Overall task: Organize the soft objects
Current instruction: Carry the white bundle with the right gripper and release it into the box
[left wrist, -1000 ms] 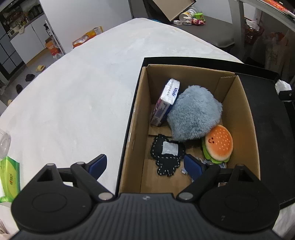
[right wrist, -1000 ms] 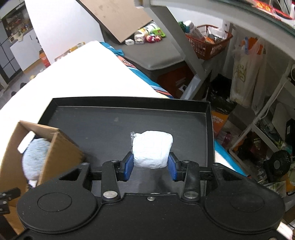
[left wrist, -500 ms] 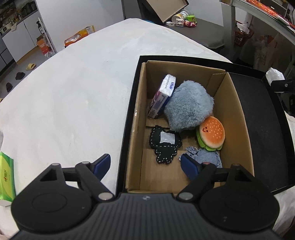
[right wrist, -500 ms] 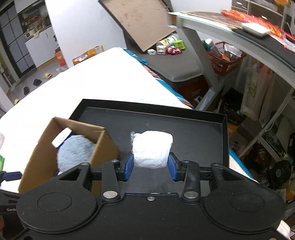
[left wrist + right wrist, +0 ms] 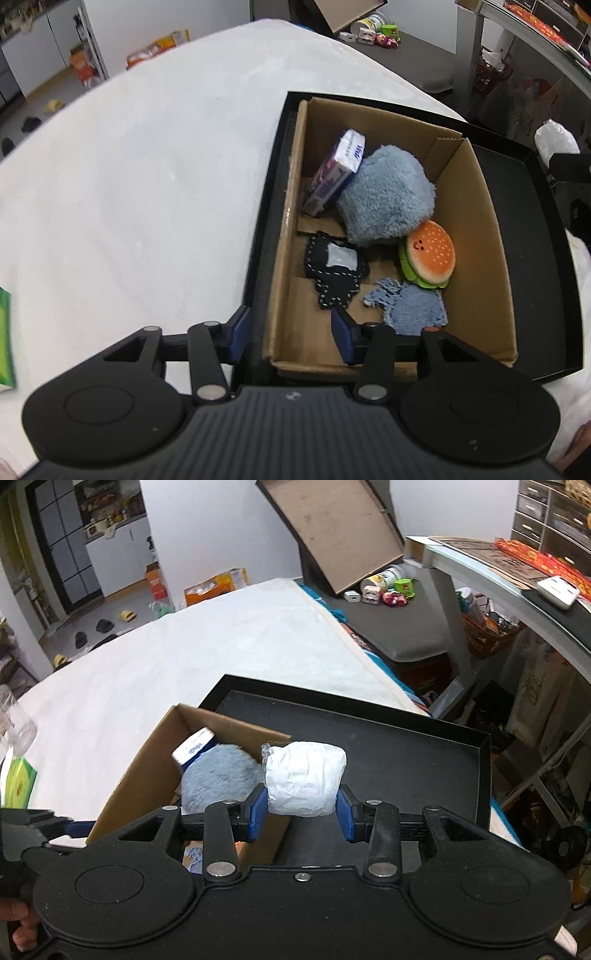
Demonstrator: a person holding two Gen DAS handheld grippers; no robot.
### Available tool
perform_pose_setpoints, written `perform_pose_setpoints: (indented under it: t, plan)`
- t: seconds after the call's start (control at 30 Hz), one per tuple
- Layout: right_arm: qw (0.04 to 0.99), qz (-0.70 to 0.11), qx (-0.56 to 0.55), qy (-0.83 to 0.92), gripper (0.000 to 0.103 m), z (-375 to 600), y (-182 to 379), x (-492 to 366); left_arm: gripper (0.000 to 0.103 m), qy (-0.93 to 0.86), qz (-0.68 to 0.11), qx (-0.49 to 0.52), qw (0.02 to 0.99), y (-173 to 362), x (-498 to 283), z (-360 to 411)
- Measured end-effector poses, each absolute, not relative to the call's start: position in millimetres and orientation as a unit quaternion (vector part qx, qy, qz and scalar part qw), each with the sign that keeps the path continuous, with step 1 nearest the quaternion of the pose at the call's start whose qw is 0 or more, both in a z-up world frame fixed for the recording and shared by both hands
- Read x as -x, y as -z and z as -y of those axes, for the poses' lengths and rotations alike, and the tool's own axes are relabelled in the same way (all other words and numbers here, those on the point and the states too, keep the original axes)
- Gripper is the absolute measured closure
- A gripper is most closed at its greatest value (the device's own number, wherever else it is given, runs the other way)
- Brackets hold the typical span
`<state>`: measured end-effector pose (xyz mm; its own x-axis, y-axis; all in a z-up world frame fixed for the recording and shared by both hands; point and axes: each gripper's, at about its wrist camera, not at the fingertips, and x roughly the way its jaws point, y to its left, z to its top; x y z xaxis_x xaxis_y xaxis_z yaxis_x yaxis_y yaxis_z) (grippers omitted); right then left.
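1. A broad white bench (image 5: 140, 192) with a faintly grained, cloth-like cover carries everything
2. A shallow black tray (image 5: 554, 280) with a raised rim and matte floor lies on the bench
3. A rectangular corrugated cardboard box (image 5: 476, 236), open at the top, stands in the left part of the tray
4. A rounded, shaggy grey-blue plush (image 5: 388, 199) fills the far half of the box and leans on a slim, glossy tissue pack (image 5: 338, 173) standing tilted against the left wall
5. A round burger toy (image 5: 430, 258), orange bun with pale specks over a green frill, rests by the right wall
6. A flat black felt piece (image 5: 334, 273) with white stitching and a grey patch lies on the box floor
7. A small frayed blue cloth (image 5: 413, 304) lies near the front wall
8. The right tool (image 5: 302, 812) pinches a crinkled white wrapped bundle (image 5: 304, 781) between its blue pads, above the tray beside the box's right wall
9. The left tool (image 5: 291, 332) straddles the box's left wall near the front corner; its jaws are closing, pads not pressing on the cardboard
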<state>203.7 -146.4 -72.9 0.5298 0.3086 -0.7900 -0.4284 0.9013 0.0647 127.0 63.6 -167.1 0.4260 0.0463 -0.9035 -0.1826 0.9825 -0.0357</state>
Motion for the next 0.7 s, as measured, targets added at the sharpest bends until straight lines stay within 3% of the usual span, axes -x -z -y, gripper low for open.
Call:
perform_pose_setpoints:
  t: [0.07, 0.5, 0.7]
  plan:
    - [0.870, -0.438, 0.076, -0.215, 0.064, 140, 73, -201, 0.070, -0.068, -0.538, 0.058, 0.838, 171, -128, -62]
    - [0.852, -0.436, 0.122, -0.261, 0.064, 92, 58, -170, 0.092, -0.081, -0.525, 0.066, 0.845, 172, -122, -69]
    - [0.844, -0.440, 0.134, -0.276, 0.064, 76, 56, -162, 0.093, -0.074, -0.520, 0.070, 0.848, 170, -120, -71]
